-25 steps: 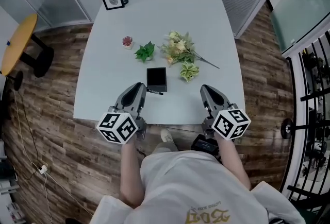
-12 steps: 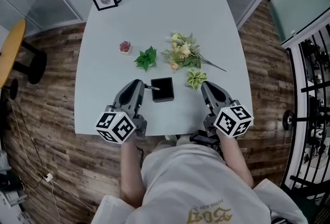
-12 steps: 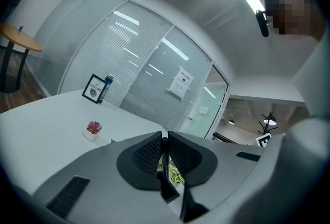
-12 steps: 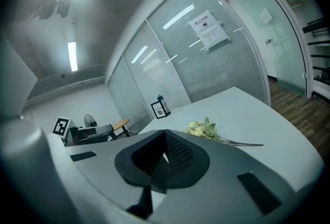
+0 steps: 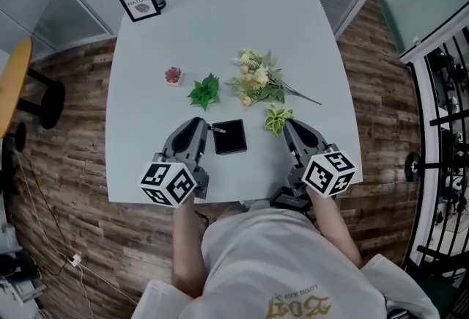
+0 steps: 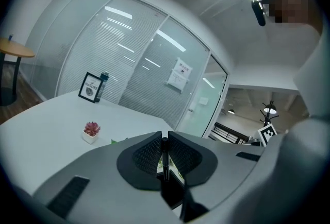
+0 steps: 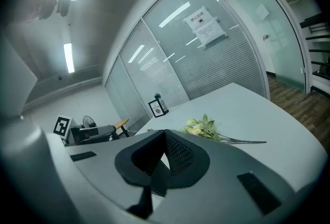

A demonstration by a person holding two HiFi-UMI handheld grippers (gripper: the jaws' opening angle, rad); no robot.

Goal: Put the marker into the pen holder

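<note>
– Left gripper view: what sat between your fingers just then?

– The marker (image 6: 164, 158). The fingers (image 6: 148, 153) of my left gripper (image 6: 164, 136) were clenched on it, its barrel upright between the pads. The black pen holder (image 6: 172, 192) lay just below and ahead.

– And the other side?

– My right gripper (image 7: 164, 134) was pinched together on nothing, idle near the holder's far side.

– So how far along were you?

– Pickup done, I judged; the drop was not. From the head view the marker's free end reached the holder's left edge, but none of it was inside. What was left was to bring it over the opening, tip it down and release.

– Anything in the way?

– No. Farther off on the tabletop (image 5: 220, 24), the green sprig (image 5: 204, 91), the flowers (image 5: 253, 79) and the little red plant (image 5: 173, 75) stood apart from the holder.
</note>
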